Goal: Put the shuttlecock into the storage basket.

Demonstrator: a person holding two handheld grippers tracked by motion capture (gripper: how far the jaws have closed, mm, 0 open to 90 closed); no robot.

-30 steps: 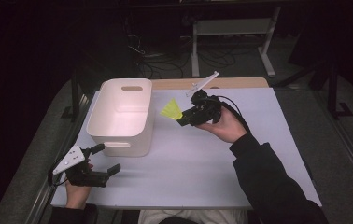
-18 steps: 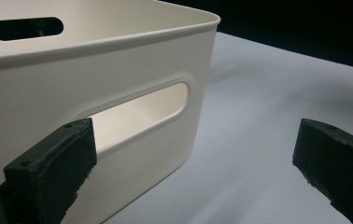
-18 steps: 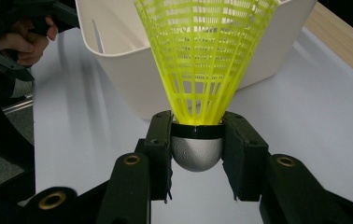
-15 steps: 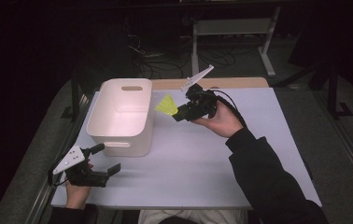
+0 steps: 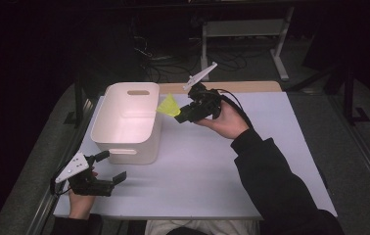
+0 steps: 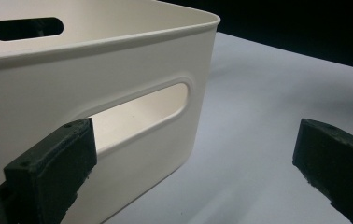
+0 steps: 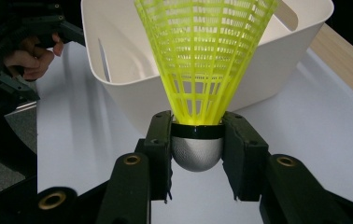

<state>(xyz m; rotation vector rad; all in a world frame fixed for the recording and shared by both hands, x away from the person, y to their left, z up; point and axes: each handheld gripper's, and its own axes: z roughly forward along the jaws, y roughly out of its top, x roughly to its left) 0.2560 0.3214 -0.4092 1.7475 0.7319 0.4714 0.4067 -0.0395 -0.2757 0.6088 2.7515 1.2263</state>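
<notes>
**Shuttlecock clamped at bin rim**

We see the right gripper (image 7: 197, 154) pinching the yellow shuttlecock (image 7: 202, 60) by its silver cap, skirt pointing at the white bin (image 5: 124, 142), just beside its right rim, off the table (image 5: 251, 161). We see nothing inside the bin. Left gripper (image 5: 105, 167) rests wide apart, holding nothing, by the bin's near handle. Bare tabletop lies right of the bin.

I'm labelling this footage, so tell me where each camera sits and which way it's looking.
High view: above the person's side, looking forward and down on the table; both forearms and claws show.
Left gripper view: rides the left claw, facing the white bin; its open jaws show.
Right gripper view: rides the right claw, which grips the yellow shuttlecock, facing the bin; the other hand shows.
All three views share the bin.
</notes>
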